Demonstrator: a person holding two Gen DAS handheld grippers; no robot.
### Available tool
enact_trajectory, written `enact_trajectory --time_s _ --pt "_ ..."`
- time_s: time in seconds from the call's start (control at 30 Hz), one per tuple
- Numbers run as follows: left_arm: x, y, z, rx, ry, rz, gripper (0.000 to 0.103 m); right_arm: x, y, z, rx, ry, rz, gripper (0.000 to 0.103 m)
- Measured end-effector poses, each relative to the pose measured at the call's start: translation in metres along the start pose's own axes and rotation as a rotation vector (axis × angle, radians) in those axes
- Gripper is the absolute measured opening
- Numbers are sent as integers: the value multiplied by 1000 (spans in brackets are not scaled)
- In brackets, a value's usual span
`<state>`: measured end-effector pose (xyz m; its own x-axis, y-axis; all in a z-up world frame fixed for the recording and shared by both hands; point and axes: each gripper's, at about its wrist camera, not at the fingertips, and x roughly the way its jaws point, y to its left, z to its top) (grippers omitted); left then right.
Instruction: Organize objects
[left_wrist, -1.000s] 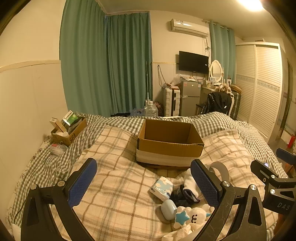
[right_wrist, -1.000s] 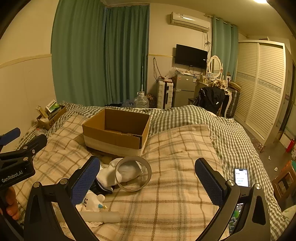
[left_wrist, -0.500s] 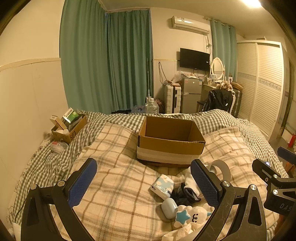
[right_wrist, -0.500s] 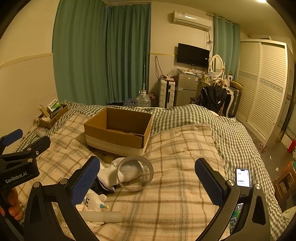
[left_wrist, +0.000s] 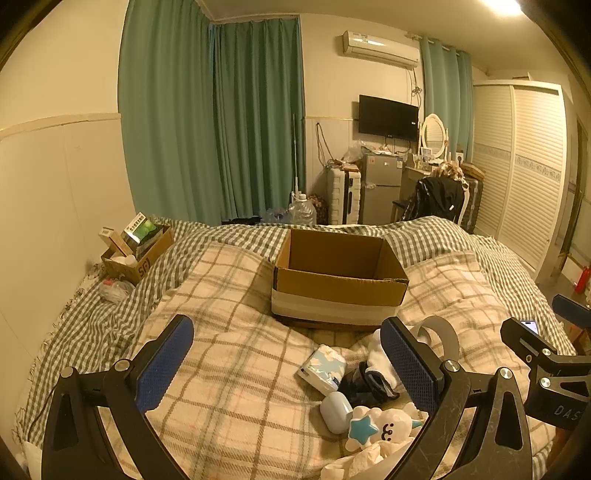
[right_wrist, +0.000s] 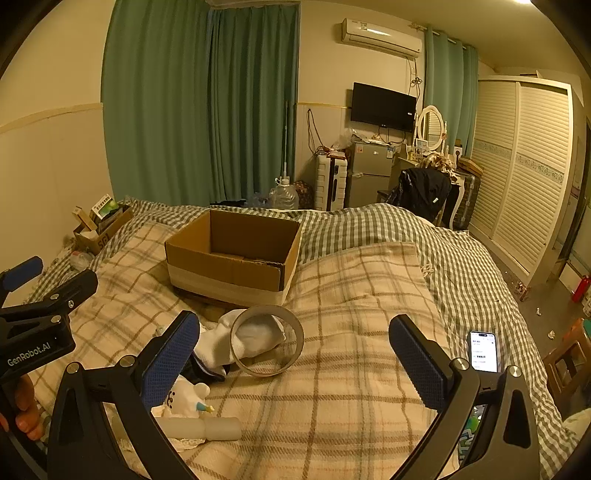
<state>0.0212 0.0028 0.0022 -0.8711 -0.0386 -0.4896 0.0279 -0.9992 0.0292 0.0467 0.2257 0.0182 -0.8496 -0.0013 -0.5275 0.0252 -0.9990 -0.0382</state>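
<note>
1. Left gripper (left_wrist: 284, 363) and right gripper (right_wrist: 293, 358): spread wide, nothing held, raised slightly since a second ago.
2. Just beyond, on the bed (right_wrist: 351, 387): plush toy (left_wrist: 384, 428), tissue pack (left_wrist: 322, 369), white sock (right_wrist: 255, 334), tape ring (right_wrist: 266, 340), all unmoved.
3. Farther: open cardboard box (left_wrist: 338, 284), same place.

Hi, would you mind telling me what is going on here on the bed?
A person holds a two-finger claw in each hand above a plaid blanket, set to tidy loose items. The left claw and the right claw are both open and hold nothing. An open cardboard box sits on the bed ahead; no items show inside it. In front of it lie a tape ring, a white sock, a tissue pack and a plush toy, none picked up yet.
</note>
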Motion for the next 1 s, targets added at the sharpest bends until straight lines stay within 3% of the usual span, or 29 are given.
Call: enact_trajectory --time_s 0.33,0.6,0.83,1.0 --pt "-20 -3 3 18 -45 -22 103 -13 -1 2 -5 -13 -6 103" --pt "-28 2 -4 41 -15 -16 103 -26 6 -4 -22 -4 26 103" --pt "-18 12 -36 77 83 29 103 13 31 -47 -54 203 138 103" --pt "-8 22 -61 78 139 45 103 51 39 -75 -48 331 156 88"
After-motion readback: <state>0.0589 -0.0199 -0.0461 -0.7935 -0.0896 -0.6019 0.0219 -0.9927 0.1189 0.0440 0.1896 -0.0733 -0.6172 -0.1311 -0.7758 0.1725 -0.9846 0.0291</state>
